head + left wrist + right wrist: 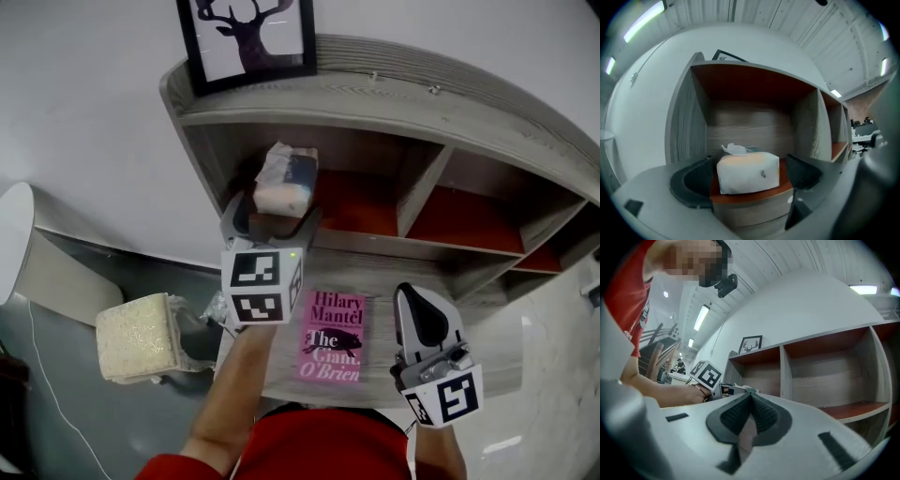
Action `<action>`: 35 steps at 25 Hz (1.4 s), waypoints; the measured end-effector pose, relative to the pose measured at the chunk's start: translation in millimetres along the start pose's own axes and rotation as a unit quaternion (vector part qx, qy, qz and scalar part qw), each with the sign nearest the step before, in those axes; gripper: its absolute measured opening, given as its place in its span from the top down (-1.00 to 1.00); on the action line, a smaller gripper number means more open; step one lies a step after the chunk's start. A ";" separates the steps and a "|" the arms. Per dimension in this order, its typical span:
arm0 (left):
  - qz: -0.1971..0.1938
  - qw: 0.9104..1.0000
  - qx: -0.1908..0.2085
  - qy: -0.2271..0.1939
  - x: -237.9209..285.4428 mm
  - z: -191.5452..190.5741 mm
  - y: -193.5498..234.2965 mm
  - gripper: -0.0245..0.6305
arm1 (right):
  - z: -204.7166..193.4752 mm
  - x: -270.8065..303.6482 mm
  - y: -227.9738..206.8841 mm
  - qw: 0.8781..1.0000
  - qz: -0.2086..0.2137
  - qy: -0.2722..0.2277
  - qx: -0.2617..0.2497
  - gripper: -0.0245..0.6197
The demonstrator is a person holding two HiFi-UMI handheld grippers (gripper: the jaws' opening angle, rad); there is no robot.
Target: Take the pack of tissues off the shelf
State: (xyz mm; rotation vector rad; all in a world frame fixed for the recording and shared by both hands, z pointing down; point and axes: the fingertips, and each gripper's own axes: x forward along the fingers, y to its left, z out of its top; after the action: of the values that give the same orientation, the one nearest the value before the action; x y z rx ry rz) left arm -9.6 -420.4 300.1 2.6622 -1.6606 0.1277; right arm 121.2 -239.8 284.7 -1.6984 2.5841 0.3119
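White wall (84, 112) backs the grey wooden shelf (422, 103), which is split into open compartments with red-orange floors. Below its front edge runs a grey counter (394, 272). A black-framed picture (248, 36) of a deer's head stands at the left end of the shelf top. Off the counter's left edge, lower down, sits a cream, rough-textured block (136, 336). A pink book (332, 336) lies flat on the counter, near its front edge, between my two tools.

My left gripper (274, 217) reaches into the leftmost compartment with its jaws spread wide. The pack of tissues (284, 180) stands between them on the red floor, right at that floor's front edge. From the left gripper view, a narrow gap shows on each side of the pack (747, 172), so the pads are not pressing on it.

It is a soft, blocky pack in a white, slightly rumpled wrapper. A dark blue patch shows on the side facing up in the head view, and a crumpled tissue pokes out of its top.

My right gripper (417, 298) hangs over the counter's right part, well apart from the pack, its ribbed jaws pressed together with nothing between them.
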 end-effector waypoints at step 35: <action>0.002 0.999 0.016 -0.042 -69.5 18.0 -21.9 -0.36 | -2.6 -2.7 -11.1 0.998 0.048 -0.025 0.034 0.91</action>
State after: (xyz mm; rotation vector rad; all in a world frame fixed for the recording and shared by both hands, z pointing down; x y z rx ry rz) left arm -19.1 -349.2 278.2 2.7249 -1.7007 0.0451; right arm 132.6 -242.1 286.0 -1.5298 2.6130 0.2637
